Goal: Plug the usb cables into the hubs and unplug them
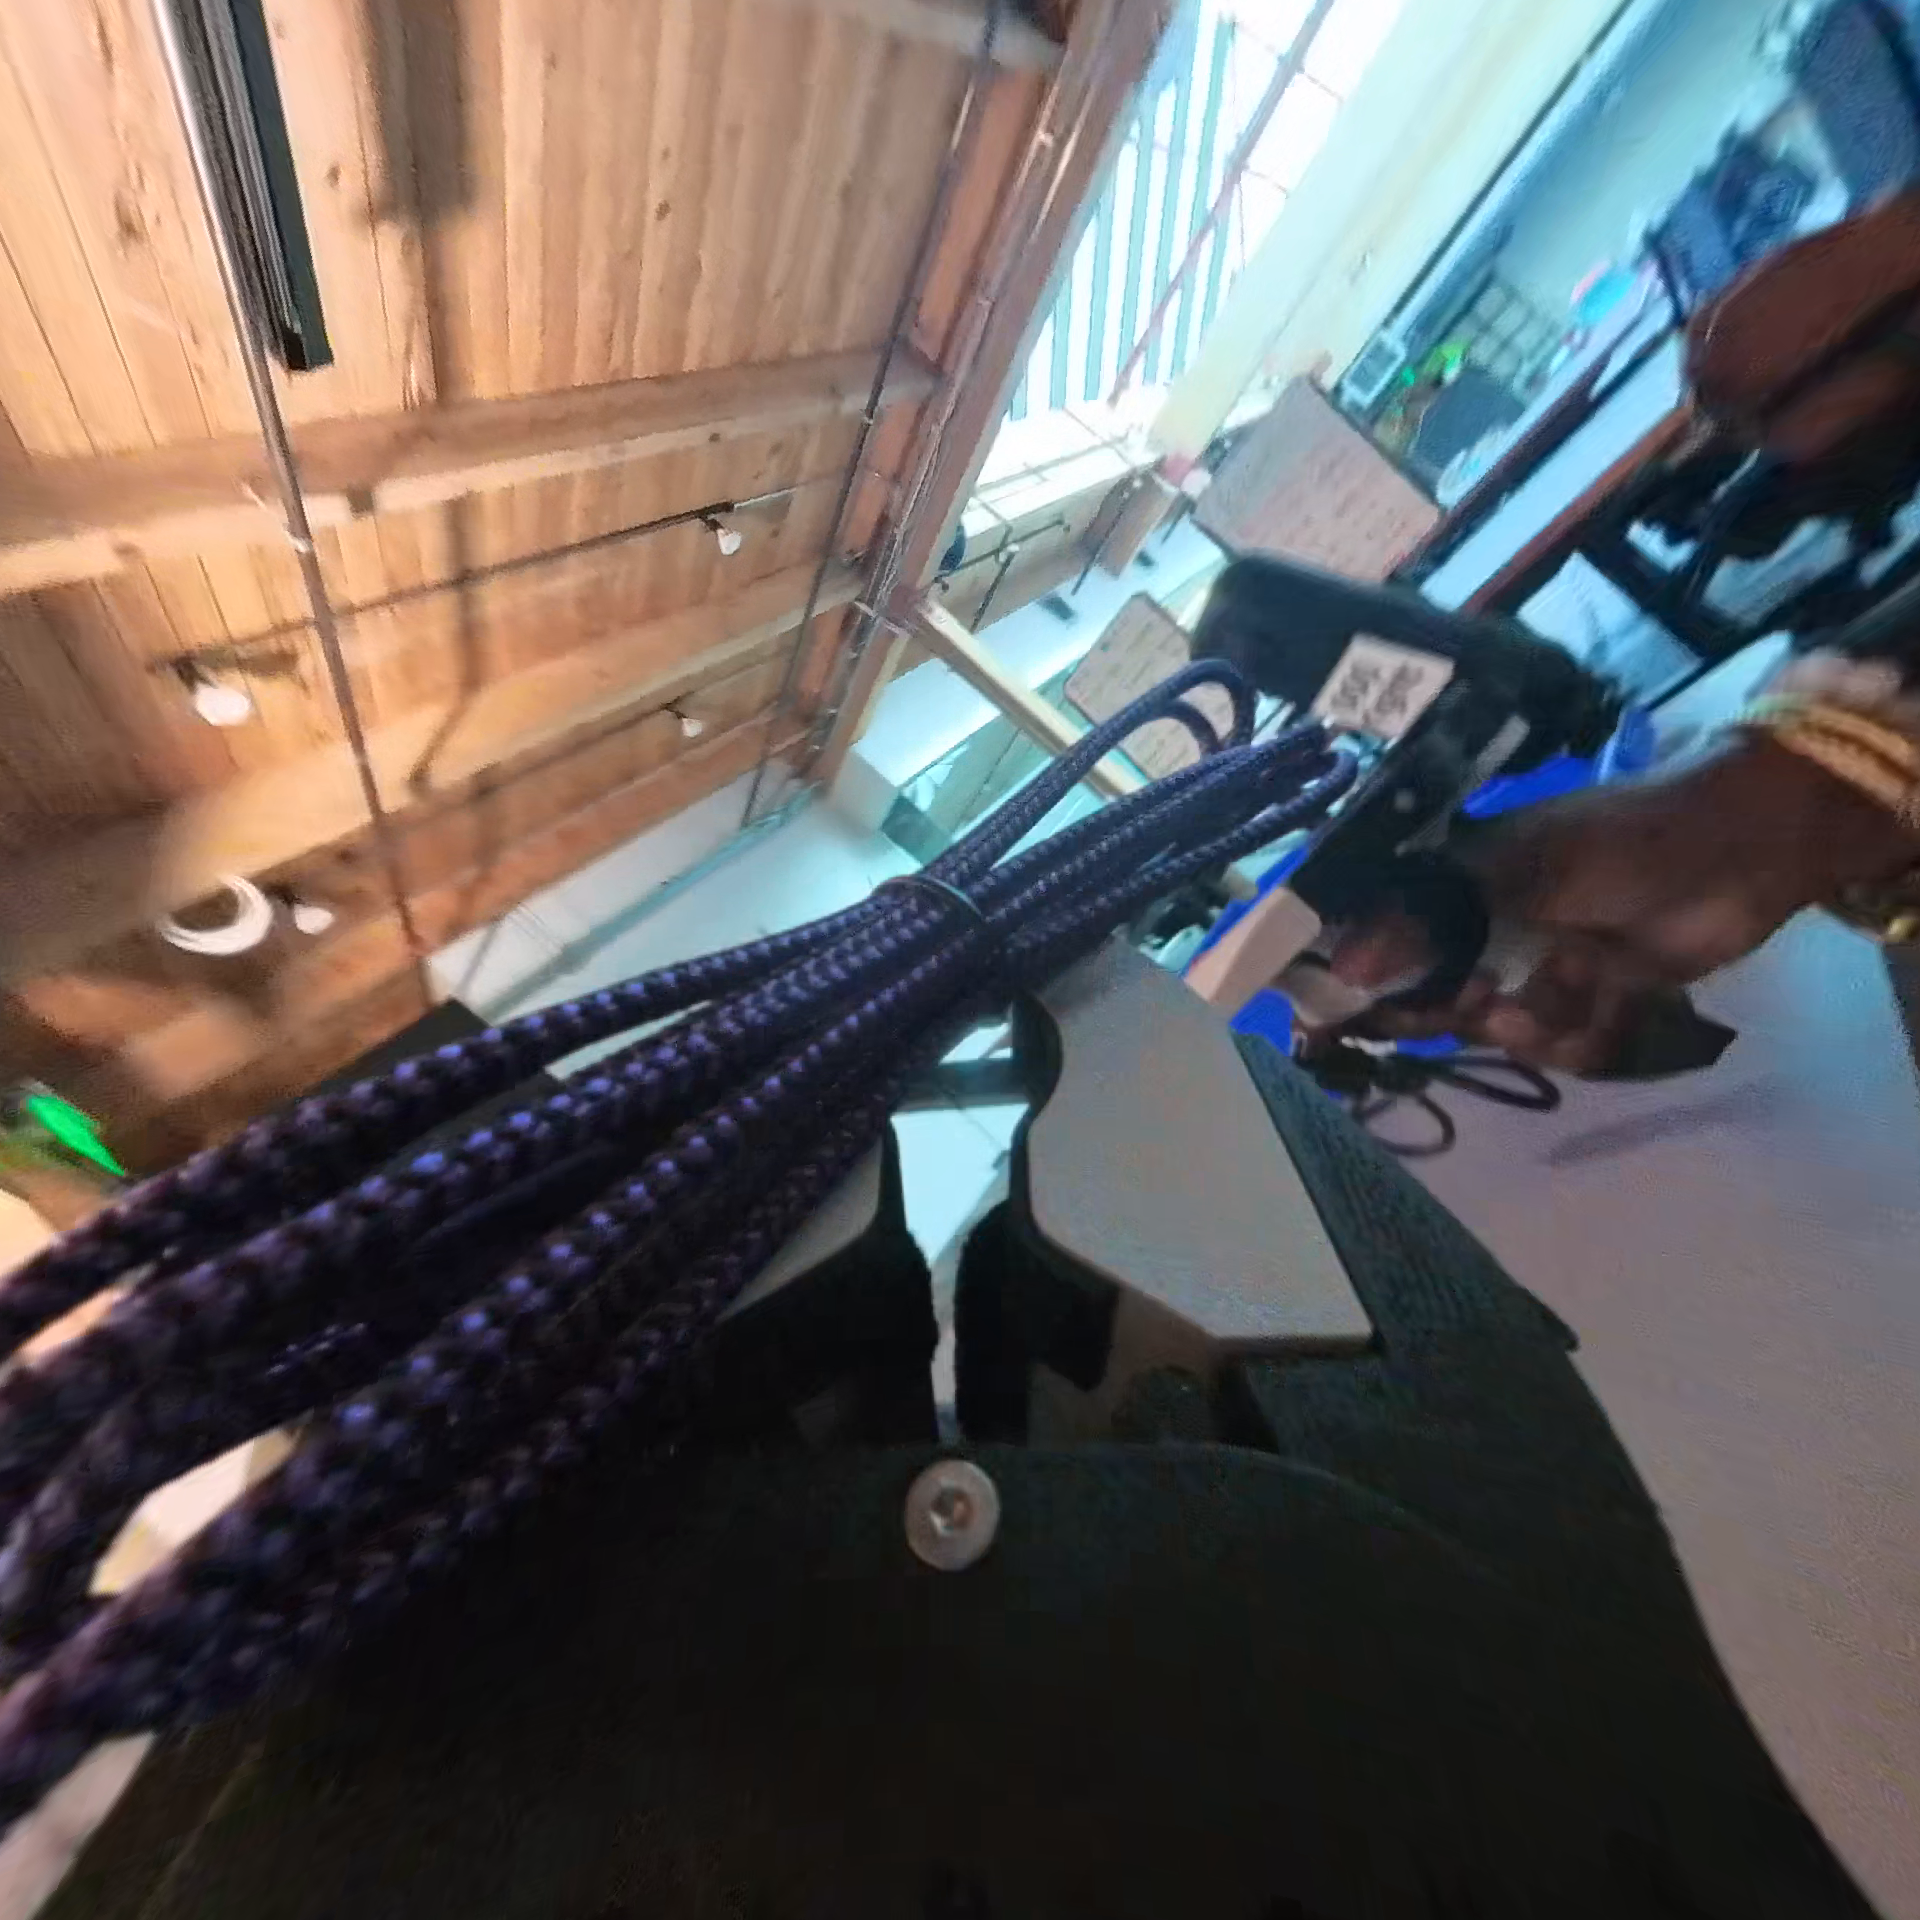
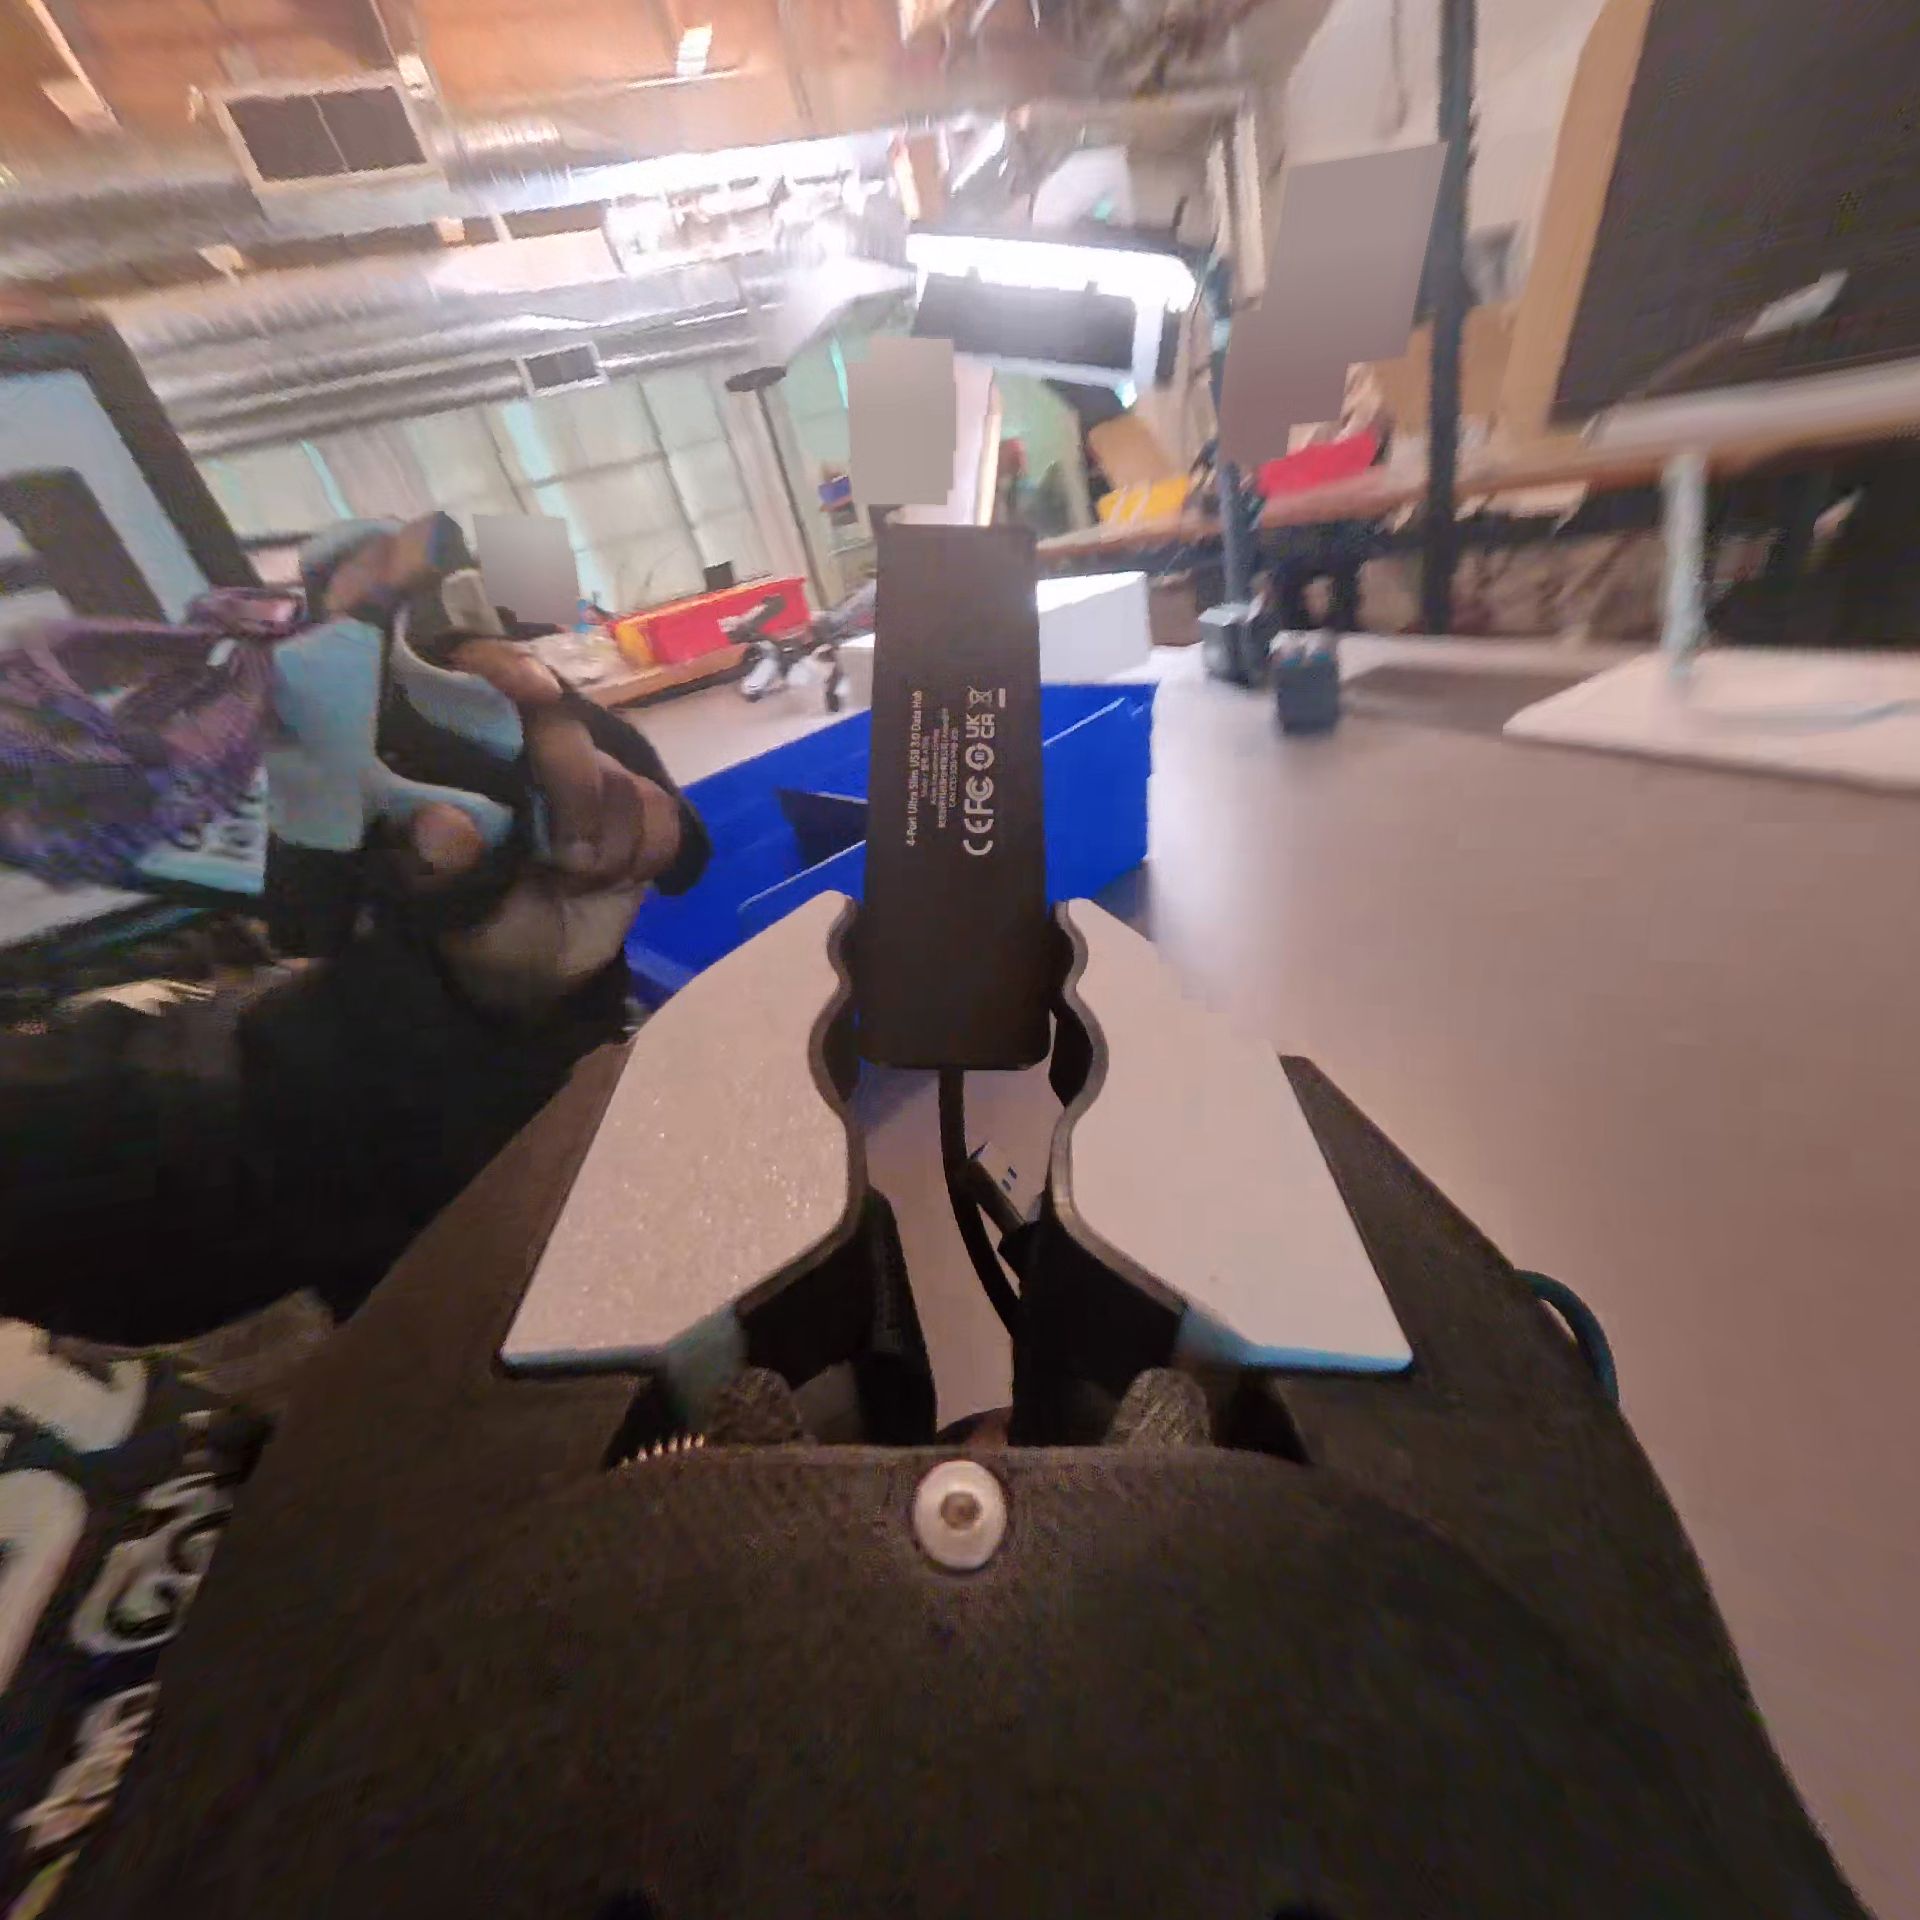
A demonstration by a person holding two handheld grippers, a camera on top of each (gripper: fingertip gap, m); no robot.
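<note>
Gripping a bundle of purple braided cables (image 1: 582, 1174), the left claw (image 1: 966, 1049) is closed on it, tilted up toward a wooden ceiling (image 1: 582, 343). The cables are coiled into long loops and bound by a thin black tie (image 1: 940, 899); the loop ends stick out past the fingertips. Beyond them a person's hand (image 1: 1621, 935) works over the grey bench (image 1: 1714, 1299), where a loose cable (image 1: 1455, 1091) lies.

Right claw (image 2: 956, 966): closed on the lower end of a flat black hub (image 2: 951, 790), held upright with its printed face to the camera. The hub's short black lead (image 2: 982, 1205) hangs down between the fingers. Behind it a blue bin (image 2: 1091, 790) stands on the bench (image 2: 1507, 987). To the left, a person's hand (image 2: 540, 790) holds the other claw's handle.
</note>
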